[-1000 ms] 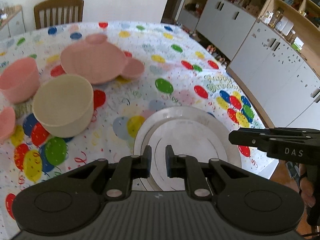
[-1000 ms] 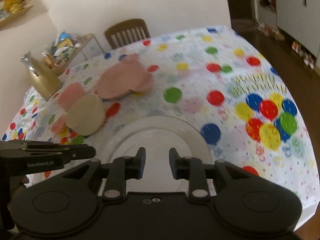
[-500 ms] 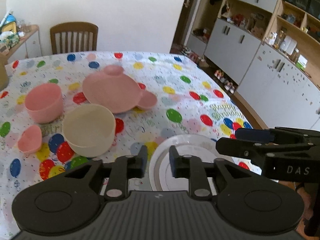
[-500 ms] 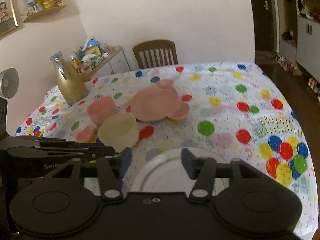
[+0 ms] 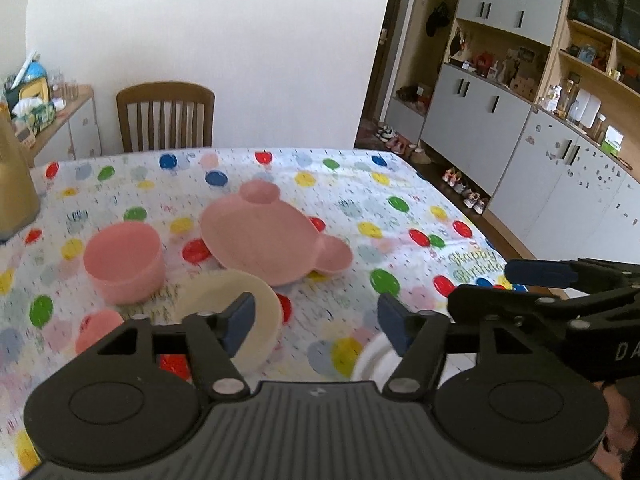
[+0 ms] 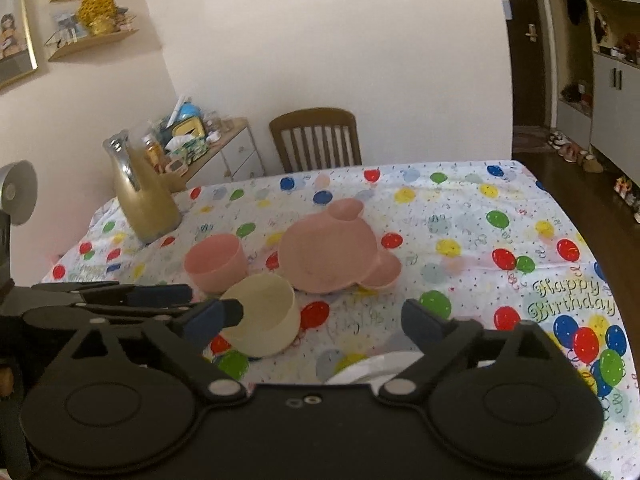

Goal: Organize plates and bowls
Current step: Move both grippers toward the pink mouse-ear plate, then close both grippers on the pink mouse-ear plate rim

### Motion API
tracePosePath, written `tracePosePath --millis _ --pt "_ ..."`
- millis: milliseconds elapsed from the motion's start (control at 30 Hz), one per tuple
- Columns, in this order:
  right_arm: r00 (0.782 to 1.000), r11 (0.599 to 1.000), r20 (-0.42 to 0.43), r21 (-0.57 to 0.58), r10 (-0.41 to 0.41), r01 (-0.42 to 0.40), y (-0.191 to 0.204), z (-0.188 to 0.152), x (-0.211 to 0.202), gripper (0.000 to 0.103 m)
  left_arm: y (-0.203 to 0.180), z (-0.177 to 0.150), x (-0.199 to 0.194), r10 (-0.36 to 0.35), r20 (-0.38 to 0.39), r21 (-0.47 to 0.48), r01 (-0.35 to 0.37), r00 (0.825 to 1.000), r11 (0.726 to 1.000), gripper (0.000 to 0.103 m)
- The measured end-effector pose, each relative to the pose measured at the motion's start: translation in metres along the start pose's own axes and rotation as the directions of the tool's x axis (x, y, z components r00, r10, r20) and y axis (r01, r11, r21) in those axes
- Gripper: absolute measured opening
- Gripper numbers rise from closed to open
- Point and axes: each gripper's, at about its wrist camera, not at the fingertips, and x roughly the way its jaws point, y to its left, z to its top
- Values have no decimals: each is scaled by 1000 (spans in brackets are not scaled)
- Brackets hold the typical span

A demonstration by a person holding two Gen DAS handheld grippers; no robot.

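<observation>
Right wrist view shows your right tool (image 6: 322, 318) wide and empty, jaws just opened, while the light, stiff, slippery cream bowl (image 6: 262, 320) sits at nine o'clock on the counter (image 6: 460, 216); grab its rim.

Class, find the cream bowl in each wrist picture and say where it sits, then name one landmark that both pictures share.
Left wrist view: the cream bowl sits low and left of centre, partly behind the left gripper's near finger, in front of the pink bear-shaped plate.
Right wrist view: the cream bowl sits left of centre, just in front of the pink bear-shaped plate.
Shared landmark: the wooden chair behind the table.
</observation>
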Motion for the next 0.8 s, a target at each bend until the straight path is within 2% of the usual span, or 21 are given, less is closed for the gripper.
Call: tracePosePath --millis 200,467,667,800 --pt "998 997 0 44 -60 60 12 13 21 102 29 23 14 -28 15 42 27 999 999 81" --pt "984 974 -59 144 -168 174 22 28 71 103 78 63 56 -46 5 98 45 999 994 81" --pt "960 937 -122 218 -252 274 21 34 108 103 112 91 98 -81 -19 155 83 997 984 81" --pt "940 904 -173 268 -295 333 16 34 133 102 135 110 136 -118 -79 153 129 990 980 81"
